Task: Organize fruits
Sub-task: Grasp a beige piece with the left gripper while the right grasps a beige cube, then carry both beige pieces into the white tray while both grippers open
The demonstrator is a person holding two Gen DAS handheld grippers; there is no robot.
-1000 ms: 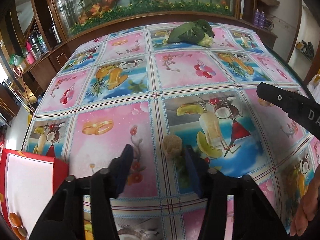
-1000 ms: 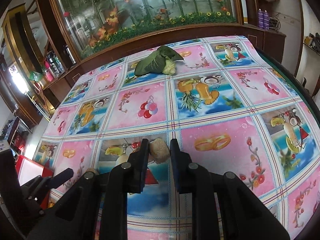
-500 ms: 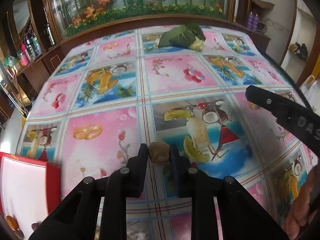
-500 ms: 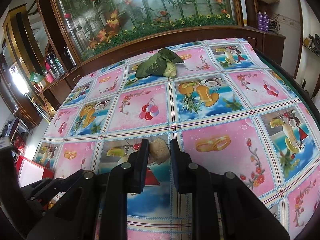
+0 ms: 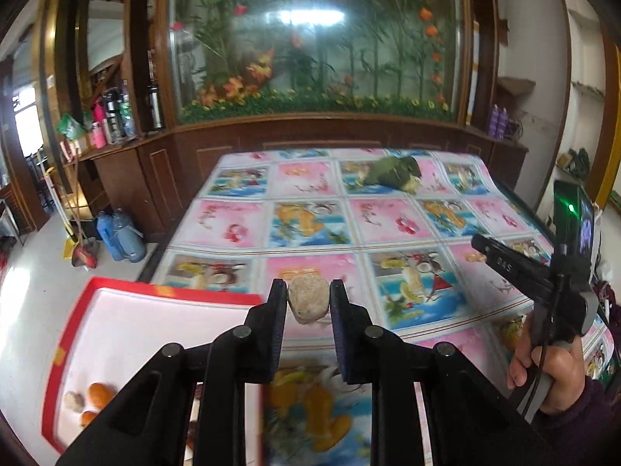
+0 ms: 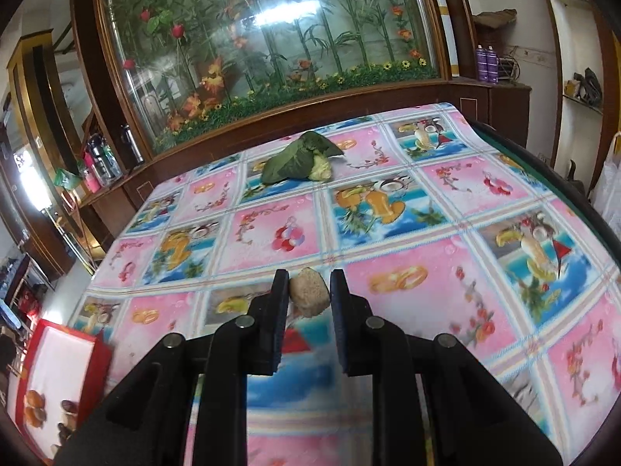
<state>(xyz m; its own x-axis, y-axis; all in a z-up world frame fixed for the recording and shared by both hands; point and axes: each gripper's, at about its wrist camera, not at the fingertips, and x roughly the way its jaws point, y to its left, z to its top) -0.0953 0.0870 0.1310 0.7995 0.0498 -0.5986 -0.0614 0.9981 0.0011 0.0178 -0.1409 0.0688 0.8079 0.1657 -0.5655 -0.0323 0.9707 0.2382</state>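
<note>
My left gripper (image 5: pixel 308 291) is shut on a brown, rough-skinned fruit (image 5: pixel 308 305) and holds it above the tablecloth, just past the right edge of the red tray (image 5: pixel 116 291). The tray's white floor carries two oranges (image 5: pixel 99 394) and a small brown fruit (image 5: pixel 73 402). My right gripper (image 6: pixel 309 281) is shut on a second brown fruit (image 6: pixel 310 293) over the middle of the table. From the right wrist view the tray (image 6: pixel 99 353) lies at the lower left, with several fruits (image 6: pixel 35 407) in it. A hand (image 5: pixel 551 369) holds the right gripper (image 5: pixel 483 246) at the right of the left wrist view.
A leafy green cabbage (image 6: pixel 299 161) lies near the table's far edge, also seen as a cabbage (image 5: pixel 394 173) from the left. The fruit-print tablecloth (image 6: pixel 427 202) covers the table. A wooden cabinet with a glass plant display (image 5: pixel 318 39) stands behind. Blue jugs (image 5: pixel 120 235) sit on the floor at left.
My left gripper shut on the brown fruit, lifted it and swung left toward the red tray. The right gripper kept its fruit and rose and tilted upward.
</note>
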